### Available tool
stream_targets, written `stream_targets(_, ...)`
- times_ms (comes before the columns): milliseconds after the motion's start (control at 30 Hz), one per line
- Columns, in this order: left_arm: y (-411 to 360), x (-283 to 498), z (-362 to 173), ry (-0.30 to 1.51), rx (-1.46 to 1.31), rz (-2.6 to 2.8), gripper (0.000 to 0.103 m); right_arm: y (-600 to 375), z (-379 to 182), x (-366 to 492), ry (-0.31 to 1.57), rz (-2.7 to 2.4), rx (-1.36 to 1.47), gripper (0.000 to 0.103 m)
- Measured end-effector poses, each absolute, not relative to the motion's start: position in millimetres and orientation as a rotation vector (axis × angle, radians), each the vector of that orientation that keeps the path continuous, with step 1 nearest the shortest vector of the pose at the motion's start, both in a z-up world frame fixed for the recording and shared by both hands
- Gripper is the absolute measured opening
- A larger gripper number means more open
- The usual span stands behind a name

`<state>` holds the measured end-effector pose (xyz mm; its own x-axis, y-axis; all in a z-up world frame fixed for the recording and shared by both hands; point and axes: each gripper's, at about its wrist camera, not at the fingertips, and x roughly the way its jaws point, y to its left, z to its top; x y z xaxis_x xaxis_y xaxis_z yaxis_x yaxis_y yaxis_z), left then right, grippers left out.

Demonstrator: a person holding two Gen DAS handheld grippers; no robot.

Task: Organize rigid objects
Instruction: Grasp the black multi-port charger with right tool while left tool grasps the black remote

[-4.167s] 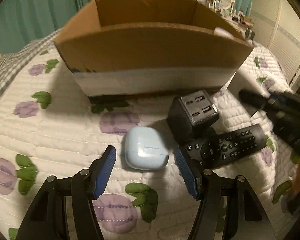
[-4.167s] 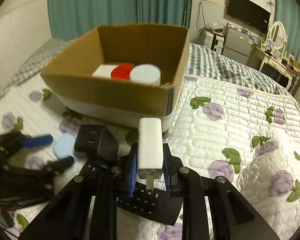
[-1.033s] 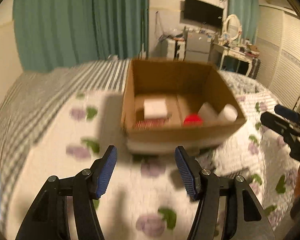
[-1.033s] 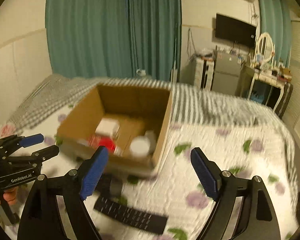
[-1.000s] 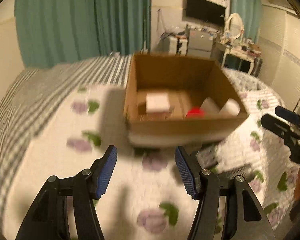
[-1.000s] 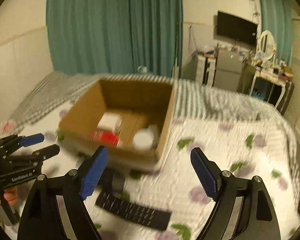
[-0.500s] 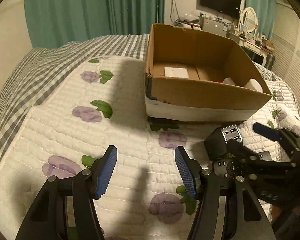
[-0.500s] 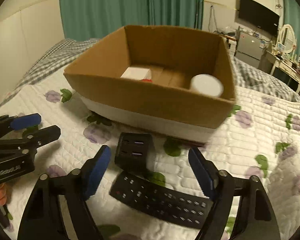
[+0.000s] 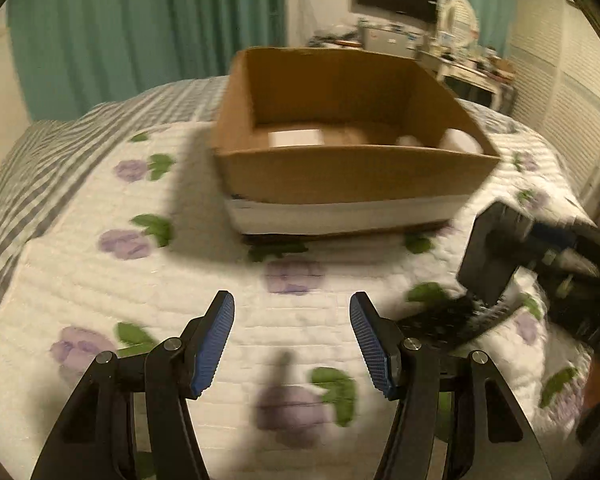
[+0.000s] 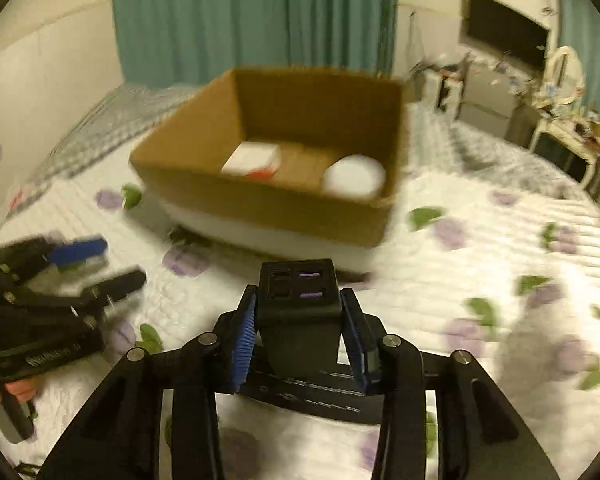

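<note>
Compared with half a second earlier, we see the right hand-held gripper (image 10: 300,334) with its jaws just drawn in from a wide spread, so that its blue pads now press both flanks of the black charger cube (image 10: 299,312), which then stood free on the bed quilt (image 10: 480,264) beside the remote control (image 10: 312,394). The cardboard box (image 10: 260,196) sits beyond on the quilt, its front wall turned toward us; inside it we make out a white flat item (image 10: 252,158), a red item (image 10: 262,175) partly hidden by the wall, and a white round lid (image 10: 354,176). The cube is a dark, squarish block, upright between the pads, its top face carrying four port slots, two of them lit purple; it is held just above the remote, short of the box. The left hand-held gripper (image 9: 292,336) hangs with its jaws wide apart and nothing between them, over a bare stretch of quilt, as it did before. In the left wrist view the cube appears at the right edge, blurred.
</note>
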<state>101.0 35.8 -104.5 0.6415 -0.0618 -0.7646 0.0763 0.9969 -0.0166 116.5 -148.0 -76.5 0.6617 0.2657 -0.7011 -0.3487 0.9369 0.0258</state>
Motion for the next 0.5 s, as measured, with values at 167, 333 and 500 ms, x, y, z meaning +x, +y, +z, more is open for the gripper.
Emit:
stream_targets(167, 9.3, 98.4, -104.4, 0.876, 0.035, -0.175, 0.063, -184.8, -64.6, 94.1, 0.756, 0.235, -0.130, 0.039)
stream_targets(333, -27.9, 95.8, -110.3, 0.885, 0.115, -0.271, 0.063, -220.0, -66.5, 88.3, 0.795, 0.176, -0.069, 0.039)
stream_targets(500, -58.1, 92.7, -124.4, 0.918, 0.195, -0.341, 0.063, -229.7, -71.1, 92.5, 0.811, 0.170, -0.036, 0.039)
